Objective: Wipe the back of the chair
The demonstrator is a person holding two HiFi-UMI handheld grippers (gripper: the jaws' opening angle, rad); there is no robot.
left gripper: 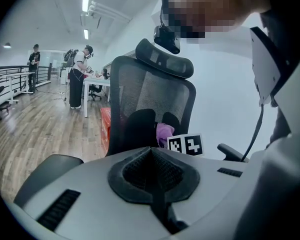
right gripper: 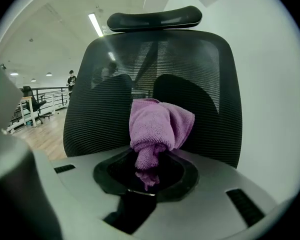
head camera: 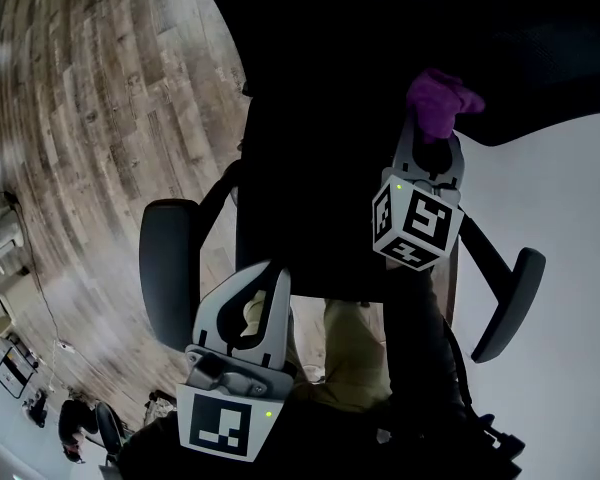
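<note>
A black mesh office chair back (right gripper: pixel 155 74) with a headrest (right gripper: pixel 155 18) fills the right gripper view. My right gripper (right gripper: pixel 145 171) is shut on a bunched purple cloth (right gripper: pixel 157 126), held close to the lower mesh; I cannot tell whether they touch. From the head view, the right gripper (head camera: pixel 430 133) holds the cloth (head camera: pixel 442 100) against the dark chair back (head camera: pixel 310 188). My left gripper (head camera: pixel 258 288) hangs lower left, off the chair, shut with nothing in it. Its own view has the jaws (left gripper: pixel 152 169) met, with the chair back (left gripper: pixel 150 96) and the cloth (left gripper: pixel 165 133) beyond.
The chair's armrests (head camera: pixel 170 268) (head camera: pixel 510 303) stick out on both sides. A white surface (head camera: pixel 560 198) lies to the right and wooden floor (head camera: pixel 100 118) to the left. People stand at a far desk (left gripper: pixel 80 79), with a red box (left gripper: pixel 105 124) behind the chair.
</note>
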